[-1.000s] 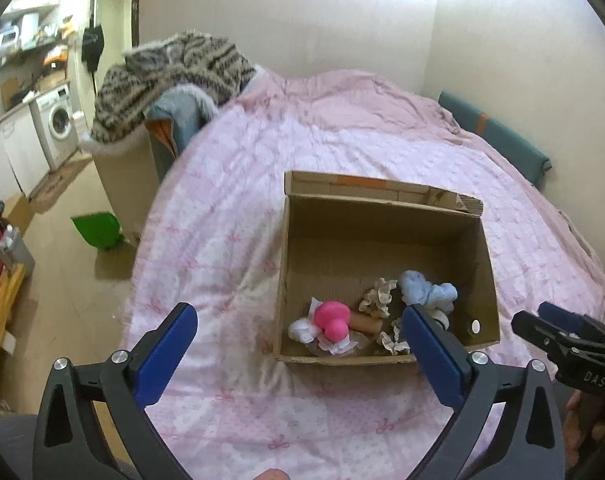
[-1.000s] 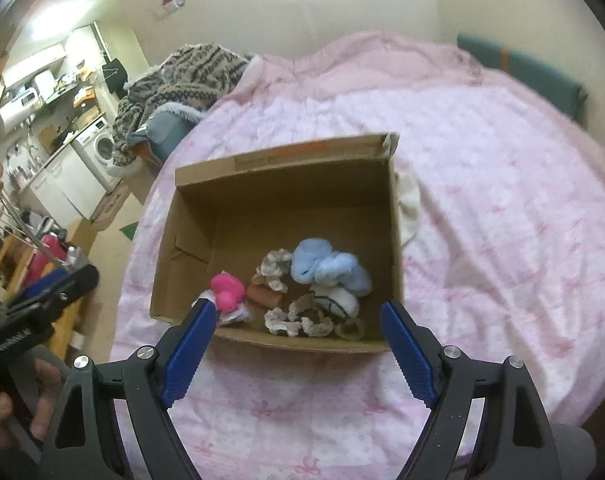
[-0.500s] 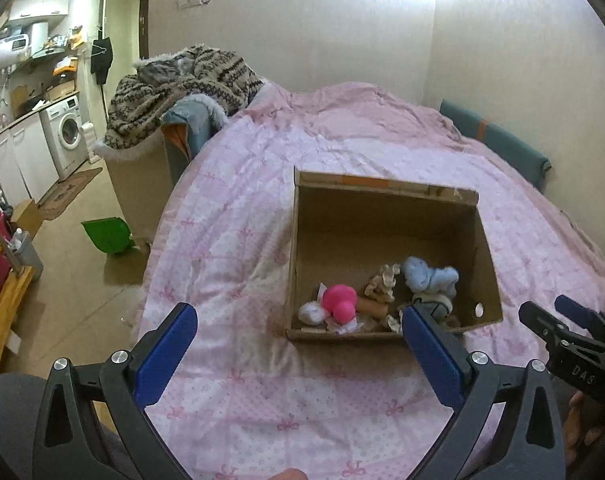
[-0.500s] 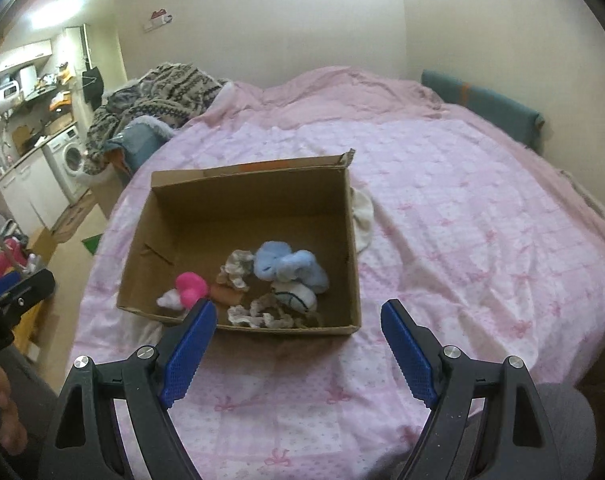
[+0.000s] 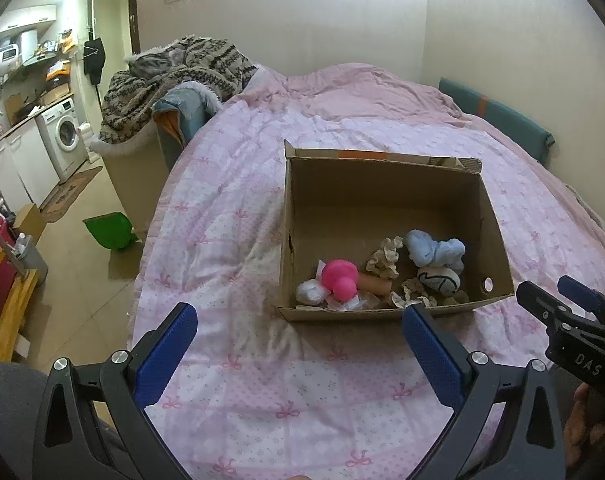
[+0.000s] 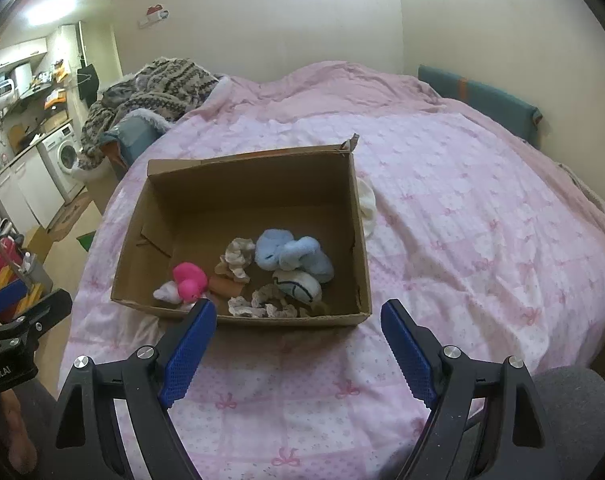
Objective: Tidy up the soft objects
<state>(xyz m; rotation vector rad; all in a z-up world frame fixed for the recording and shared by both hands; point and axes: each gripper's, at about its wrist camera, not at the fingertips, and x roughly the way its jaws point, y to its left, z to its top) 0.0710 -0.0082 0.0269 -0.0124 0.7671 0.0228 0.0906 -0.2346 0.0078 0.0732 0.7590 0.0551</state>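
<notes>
An open cardboard box (image 5: 498,236) (image 6: 362,248) stands on the pink bedspread. Inside lie a pink soft toy (image 5: 339,278) (image 6: 189,279), light blue fluffy socks (image 5: 434,251) (image 6: 292,256), a white sock with dark trim (image 5: 438,280) (image 6: 298,285), beige frilly pieces (image 5: 384,258) (image 6: 236,259) and a small white piece (image 5: 311,292). My left gripper (image 5: 300,344) is open and empty, held above the bed in front of the box. My right gripper (image 6: 298,338) is open and empty, also in front of the box. A white cloth (image 6: 367,208) lies just outside the box's right wall.
The bed (image 5: 230,208) fills the middle. A pile of patterned blankets (image 5: 170,72) sits on a chair at the far left. A green dustpan (image 5: 108,230) lies on the floor, a washing machine (image 5: 64,138) stands beyond. A teal cushion (image 5: 498,120) lines the right wall.
Both grippers have pulled back and up from the box, so it looks smaller and farther. Both stay open and empty. The box contents have not moved.
</notes>
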